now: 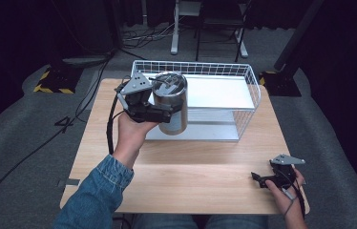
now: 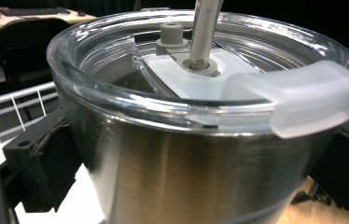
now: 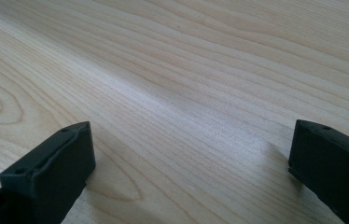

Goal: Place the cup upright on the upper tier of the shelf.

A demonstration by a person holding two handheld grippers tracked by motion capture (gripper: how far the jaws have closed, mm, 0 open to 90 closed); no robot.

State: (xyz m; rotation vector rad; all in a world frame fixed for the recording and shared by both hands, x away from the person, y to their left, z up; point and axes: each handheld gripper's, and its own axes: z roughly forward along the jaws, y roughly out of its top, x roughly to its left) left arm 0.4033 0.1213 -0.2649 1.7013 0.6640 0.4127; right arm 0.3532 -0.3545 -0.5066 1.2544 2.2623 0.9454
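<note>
A brushed steel tumbler (image 1: 174,98) with a clear lid (image 2: 200,74) and a metal straw (image 2: 205,28) is held upright in the air at the left front part of the white wire basket (image 1: 253,81). My left gripper (image 1: 167,112) is shut on the tumbler's body (image 2: 196,158), one black pad (image 2: 42,168) on each side just below the lid. My right gripper (image 1: 258,179) rests low at the table's front right. It is open, its fingers (image 3: 51,172) are wide apart, and bare wood lies between them.
The wire basket has a white shelf inside and stands at the back middle of the light wooden table (image 1: 191,176). Its wires (image 2: 18,98) run just behind the tumbler. Dark floor, cables and chair legs lie beyond the table.
</note>
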